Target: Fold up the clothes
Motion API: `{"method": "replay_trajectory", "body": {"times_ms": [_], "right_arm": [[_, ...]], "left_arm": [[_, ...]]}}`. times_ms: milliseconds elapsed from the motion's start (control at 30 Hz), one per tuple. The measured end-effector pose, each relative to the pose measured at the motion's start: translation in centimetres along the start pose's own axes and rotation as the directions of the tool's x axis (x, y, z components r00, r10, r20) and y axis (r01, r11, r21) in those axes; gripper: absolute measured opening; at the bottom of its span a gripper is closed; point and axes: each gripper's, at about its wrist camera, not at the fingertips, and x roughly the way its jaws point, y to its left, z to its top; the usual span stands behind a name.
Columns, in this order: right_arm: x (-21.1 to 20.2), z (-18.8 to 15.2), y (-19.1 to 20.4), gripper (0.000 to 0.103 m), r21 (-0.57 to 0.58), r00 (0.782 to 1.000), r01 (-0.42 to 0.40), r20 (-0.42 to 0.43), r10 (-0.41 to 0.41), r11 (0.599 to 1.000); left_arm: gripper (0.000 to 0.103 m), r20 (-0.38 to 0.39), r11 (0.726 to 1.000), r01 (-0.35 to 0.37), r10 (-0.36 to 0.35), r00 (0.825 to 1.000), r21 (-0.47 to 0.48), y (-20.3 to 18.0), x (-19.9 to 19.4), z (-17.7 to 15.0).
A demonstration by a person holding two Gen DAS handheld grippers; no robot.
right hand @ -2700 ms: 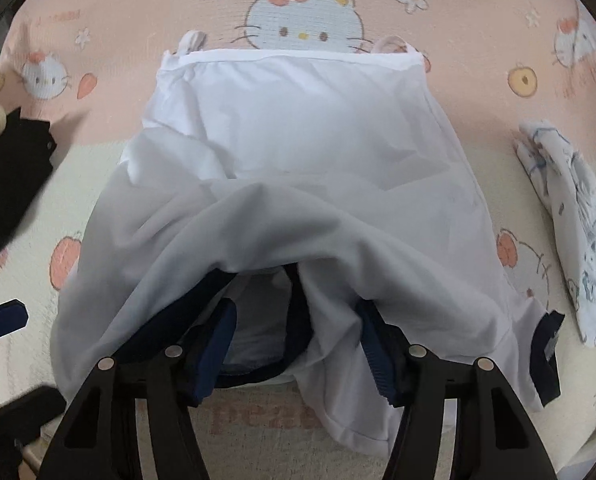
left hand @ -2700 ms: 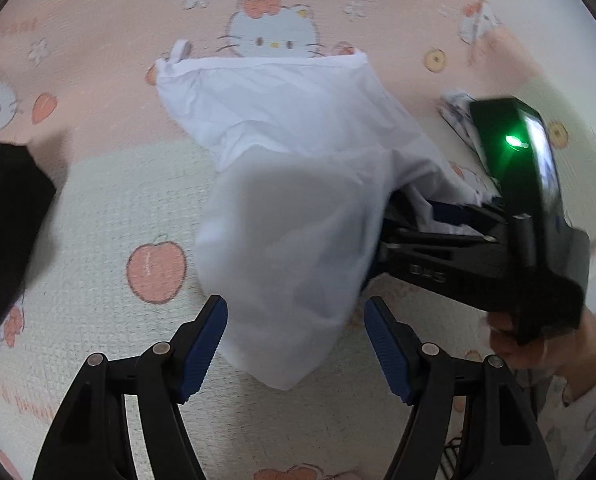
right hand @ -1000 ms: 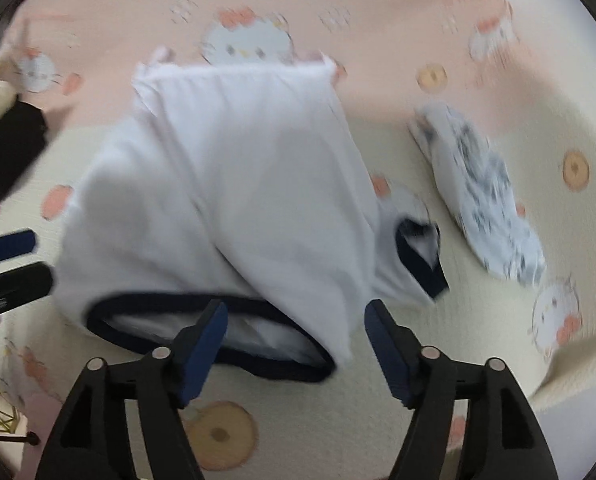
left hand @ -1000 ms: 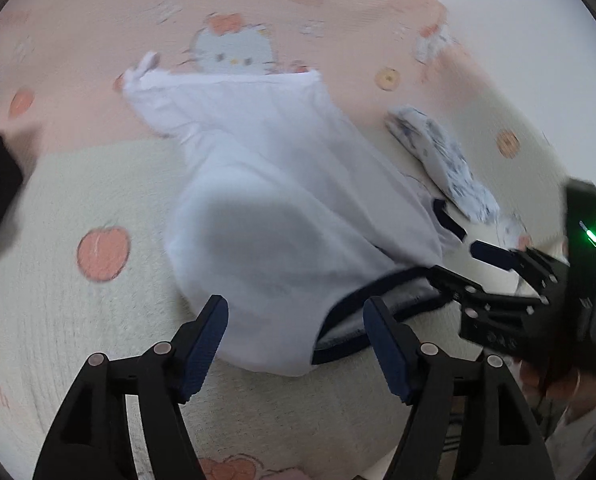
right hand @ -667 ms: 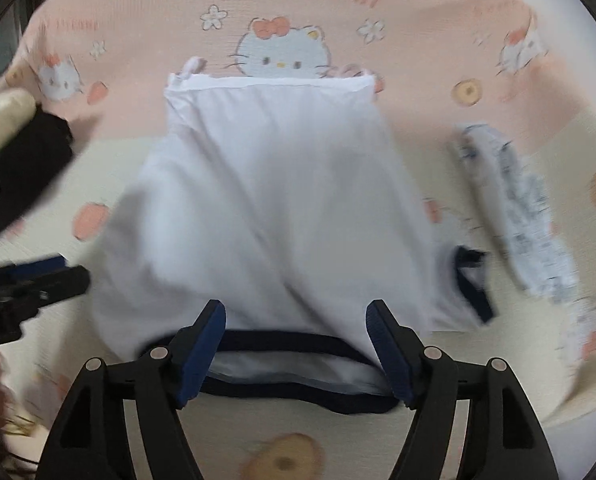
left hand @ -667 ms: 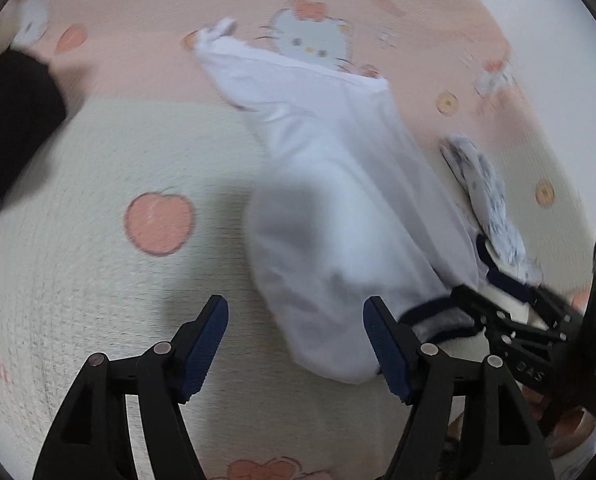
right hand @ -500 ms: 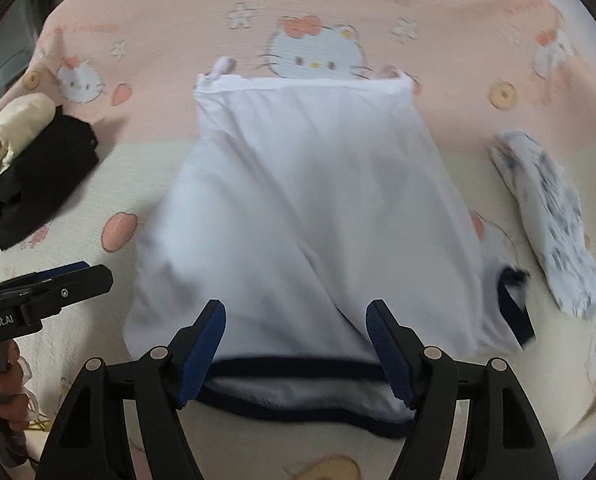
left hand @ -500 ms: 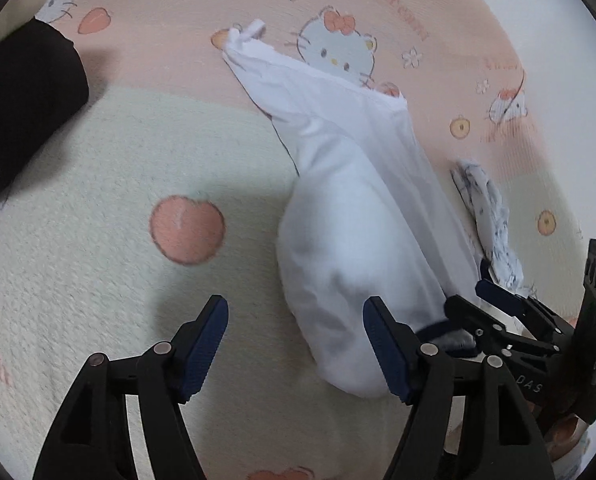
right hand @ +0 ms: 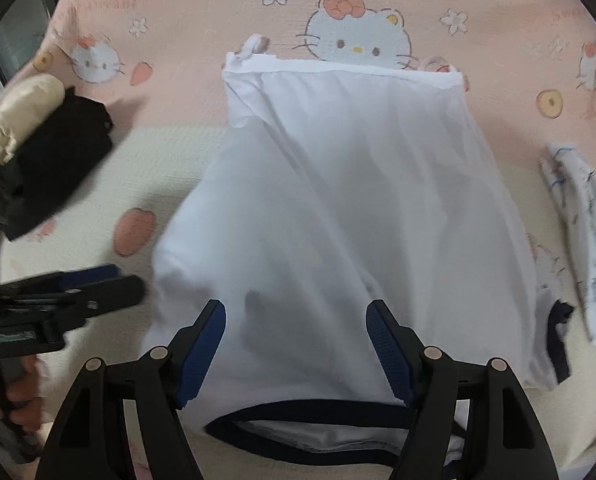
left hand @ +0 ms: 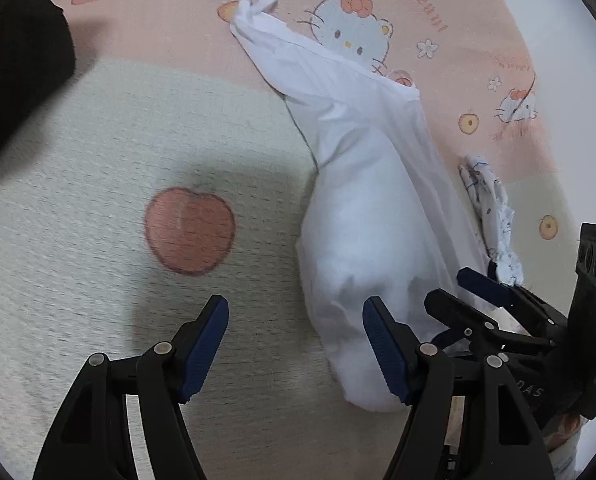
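The white shirt (right hand: pixel 338 208) now lies on the blanket (left hand: pixel 78 240), folded over on itself, with its dark-trimmed neck hole at the near edge. 2.7 seconds ago the right claw (right hand: pixel 296 344) had that end pinched and lifted; now its jaws stand wide with nothing pinched, just above the cloth.

The left claw (left hand: pixel 296 346) has slid off to the side. It sits over bare blanket near the apple print, and the shirt's rounded side is just beside its right finger. Its jaws have just been closing a bit, but they are not shut and hold nothing.

So 1 fold looks done (both claws have let go). The shirt is still puffy and wide, so it probably needs another fold. A black cloth (right hand: pixel 54 160) and a printed cloth (right hand: pixel 582 240) wait nearby.
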Motion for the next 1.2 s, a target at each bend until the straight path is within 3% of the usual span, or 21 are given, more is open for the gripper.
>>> {"method": "replay_trajectory", "body": {"times_ms": [33,100,167,367,633,667,800,867,1133,1200], "right_arm": [[-0.1,0.0,-0.2,0.072,0.011,1.000,-0.011,0.001,0.011,1.000],[-0.3,-0.1,-0.6,0.072,0.029,1.000,-0.024,-0.005,0.024,0.999],[-0.3,-0.4,-1.0,0.072,0.044,0.999,-0.030,-0.016,0.031,0.999],[0.2,-0.5,-2.0,0.072,0.122,0.994,-0.082,-0.055,0.089,0.989],[1.2,0.4,-2.4,0.071,0.189,0.982,-0.167,-0.057,0.181,0.968],[1.4,0.5,-2.3,0.067,0.192,0.979,-0.180,-0.061,0.195,0.965],[1.9,0.9,-2.5,0.033,0.242,0.955,-0.269,-0.058,0.290,0.932],[2.0,1.2,-2.5,0.025,0.259,0.943,-0.306,-0.047,0.329,0.916],[1.5,3.2,-1.7,0.025,0.181,0.922,-0.370,-0.051,0.384,0.911],[1.5,3.6,-1.9,0.038,0.162,0.921,-0.371,-0.066,0.385,0.915]], "left_arm": [[0.047,-0.001,1.000,-0.013,0.013,1.000,0.028,-0.4,0.2,-0.1],[0.039,-0.005,0.997,-0.022,0.022,1.000,0.079,-1.3,0.7,-0.3],[0.028,-0.014,0.997,0.022,-0.021,1.000,0.077,-1.7,1.2,-0.4],[0.026,-0.019,0.993,-0.012,0.014,1.000,0.118,-3.0,2.5,0.0],[0.025,-0.013,0.993,0.026,-0.024,1.000,0.113,-3.7,2.4,0.2],[0.021,-0.013,0.993,0.032,-0.030,0.999,0.114,-3.8,2.3,0.2],[0.016,-0.017,0.991,0.071,-0.069,0.997,0.114,-4.2,2.3,0.2],[0.015,-0.011,0.988,0.095,-0.095,0.995,0.126,-4.8,2.1,0.2],[0.014,-0.043,0.986,0.119,-0.114,0.993,0.115,-5.6,3.3,0.5],[0.014,-0.043,0.983,0.133,-0.128,0.991,0.129,-6.0,3.4,0.5]]}}
